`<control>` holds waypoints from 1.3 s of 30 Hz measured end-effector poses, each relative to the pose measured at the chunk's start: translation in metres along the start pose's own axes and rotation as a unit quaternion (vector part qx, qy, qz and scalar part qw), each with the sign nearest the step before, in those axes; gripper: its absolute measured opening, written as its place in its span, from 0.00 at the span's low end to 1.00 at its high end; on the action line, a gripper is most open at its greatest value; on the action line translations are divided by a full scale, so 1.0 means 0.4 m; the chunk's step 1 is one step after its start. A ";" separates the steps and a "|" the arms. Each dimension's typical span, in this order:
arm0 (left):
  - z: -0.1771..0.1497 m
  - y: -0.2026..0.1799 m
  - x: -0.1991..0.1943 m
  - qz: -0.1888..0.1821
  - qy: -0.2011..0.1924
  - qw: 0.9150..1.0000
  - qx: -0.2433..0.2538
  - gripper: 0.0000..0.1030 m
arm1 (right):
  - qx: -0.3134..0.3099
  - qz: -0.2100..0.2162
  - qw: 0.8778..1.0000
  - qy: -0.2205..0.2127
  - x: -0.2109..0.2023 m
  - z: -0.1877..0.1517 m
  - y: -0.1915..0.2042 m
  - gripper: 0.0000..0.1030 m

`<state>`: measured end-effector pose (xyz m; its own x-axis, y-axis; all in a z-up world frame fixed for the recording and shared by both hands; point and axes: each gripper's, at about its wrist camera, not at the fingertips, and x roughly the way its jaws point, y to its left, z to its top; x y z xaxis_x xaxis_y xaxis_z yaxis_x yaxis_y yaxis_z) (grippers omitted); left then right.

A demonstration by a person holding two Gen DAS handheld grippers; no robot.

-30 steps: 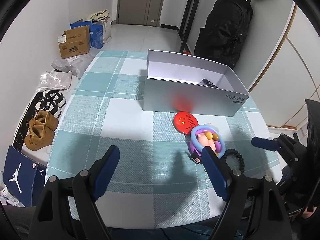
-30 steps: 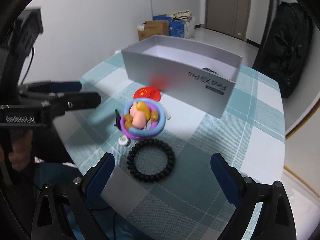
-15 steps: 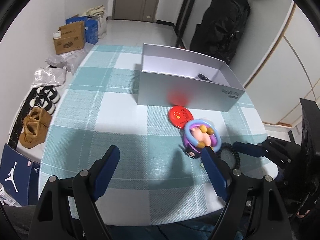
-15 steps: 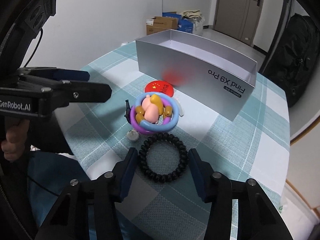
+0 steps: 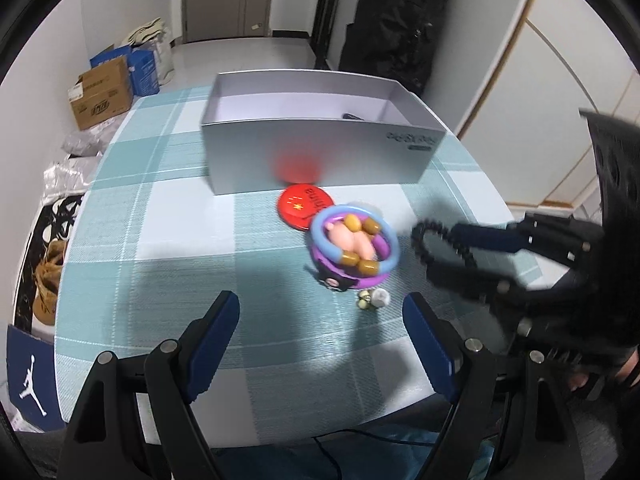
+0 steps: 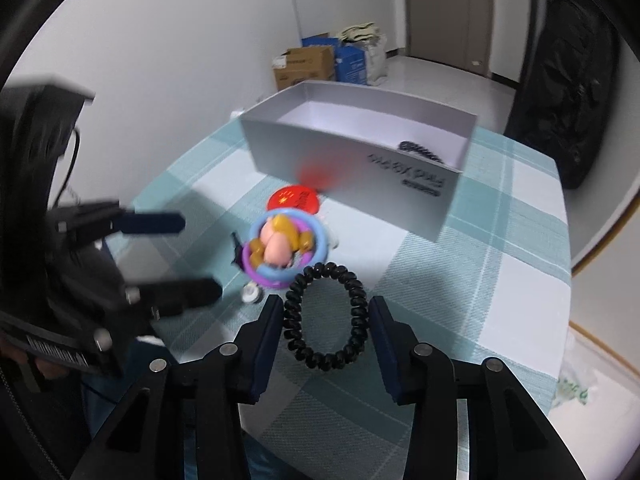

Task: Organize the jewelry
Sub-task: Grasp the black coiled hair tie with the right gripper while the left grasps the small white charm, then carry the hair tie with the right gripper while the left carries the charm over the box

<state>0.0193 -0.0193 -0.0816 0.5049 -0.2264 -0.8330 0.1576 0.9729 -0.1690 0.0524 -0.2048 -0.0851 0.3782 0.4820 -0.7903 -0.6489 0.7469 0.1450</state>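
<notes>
While the table (image 6: 500, 280) stays uncluttered on your way to the grey box (image 6: 360, 152), carry smoothly and release inside. Your right gripper (image 6: 326, 322) jaws, just closing, pinch the black coil bracelet (image 6: 324, 316), lifted near the toy rings (image 6: 286, 246); left gripper (image 5: 320, 320) jaws stand spread, empty.

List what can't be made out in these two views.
- Box lettering: blurred in both views.
- Dark item in the box: mostly hidden by the box wall.
- Red badge: partly covered by the ring toy.
- Black coil hair tie: blurred in left view, overlapped by right claw.
</notes>
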 end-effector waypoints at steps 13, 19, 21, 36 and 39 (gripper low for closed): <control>0.011 -0.054 0.037 0.013 0.021 0.999 0.032 0.64 | 0.100 0.007 0.994 -0.042 -0.067 0.017 -0.110 0.41; 0.009 -0.066 0.043 0.036 0.028 0.998 0.044 0.43 | 0.108 0.008 0.993 -0.050 -0.075 0.022 -0.123 0.41; 0.009 -0.064 0.039 0.037 0.029 0.998 0.043 0.30 | 0.113 0.011 0.992 -0.052 -0.077 0.023 -0.128 0.41; 0.009 -0.060 0.032 0.006 0.045 0.998 0.040 0.11 | 0.126 0.017 0.990 -0.064 -0.081 0.023 -0.135 0.41; 0.021 -0.047 0.016 -0.003 0.034 0.999 0.029 0.10 | 0.130 0.022 0.989 -0.071 -0.083 0.026 -0.134 0.41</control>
<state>0.0267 -0.0394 -0.0792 0.4456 -0.2264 -0.8661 0.2106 0.9668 -0.1444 0.0813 -0.2561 -0.0604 0.4544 0.5619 -0.6912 -0.4818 0.8077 0.3399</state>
